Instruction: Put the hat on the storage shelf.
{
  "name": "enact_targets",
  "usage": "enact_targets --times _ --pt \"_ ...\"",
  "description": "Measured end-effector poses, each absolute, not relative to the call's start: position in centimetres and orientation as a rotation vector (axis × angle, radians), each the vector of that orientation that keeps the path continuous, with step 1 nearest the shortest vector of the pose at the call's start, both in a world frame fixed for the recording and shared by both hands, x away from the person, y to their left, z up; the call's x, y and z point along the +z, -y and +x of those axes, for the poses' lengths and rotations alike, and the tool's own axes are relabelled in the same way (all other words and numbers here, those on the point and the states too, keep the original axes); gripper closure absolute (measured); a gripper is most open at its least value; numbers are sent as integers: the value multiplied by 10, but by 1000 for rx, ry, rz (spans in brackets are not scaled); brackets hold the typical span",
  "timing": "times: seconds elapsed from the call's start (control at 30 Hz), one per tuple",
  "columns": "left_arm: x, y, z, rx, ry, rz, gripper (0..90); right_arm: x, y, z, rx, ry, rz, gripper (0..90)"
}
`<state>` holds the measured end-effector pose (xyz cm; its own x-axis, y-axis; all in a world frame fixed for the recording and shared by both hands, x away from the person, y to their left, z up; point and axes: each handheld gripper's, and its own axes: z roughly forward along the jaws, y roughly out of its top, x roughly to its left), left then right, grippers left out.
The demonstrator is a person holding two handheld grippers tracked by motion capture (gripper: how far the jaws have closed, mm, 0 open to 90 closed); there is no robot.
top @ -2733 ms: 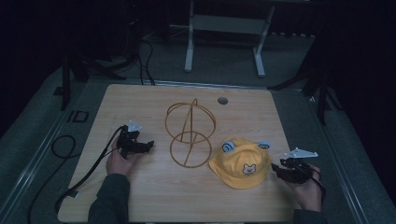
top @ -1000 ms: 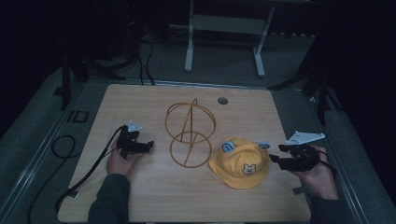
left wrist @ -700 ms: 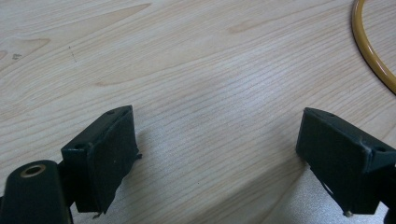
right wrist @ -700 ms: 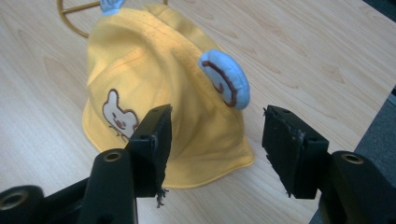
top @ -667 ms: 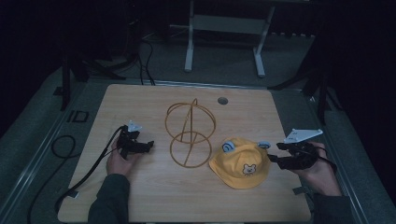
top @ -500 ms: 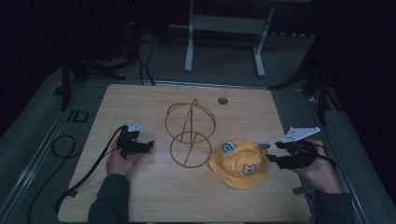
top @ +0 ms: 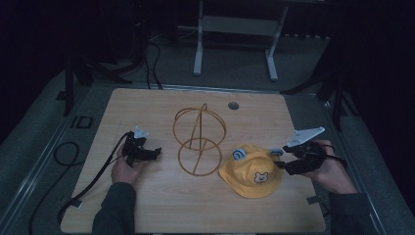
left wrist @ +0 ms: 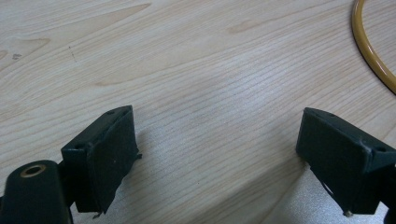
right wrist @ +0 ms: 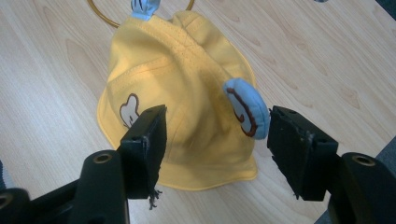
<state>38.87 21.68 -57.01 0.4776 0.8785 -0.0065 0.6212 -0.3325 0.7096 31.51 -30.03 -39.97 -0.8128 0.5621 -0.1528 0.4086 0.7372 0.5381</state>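
Light wood table (top: pixel 147 205) under my hands carries yellow hat (top: pixel 252 171) at 4 o'clock, wire stand (top: pixel 198 137) dead centre, grommet hole (top: pixel 233 105) at 1 o'clock.

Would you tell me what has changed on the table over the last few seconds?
The right gripper has lifted and moved in toward the hat, its open jaws now on either side of the hat's near edge, not yet closed. The left gripper, the hat and the wire stand stayed put.
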Motion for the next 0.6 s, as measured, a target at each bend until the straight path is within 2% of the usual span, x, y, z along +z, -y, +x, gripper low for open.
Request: enact_targets --times 0.6 --pt "-570 -217 389 507 -1236 2072 122 -397 289 333 667 -2698 707 367"
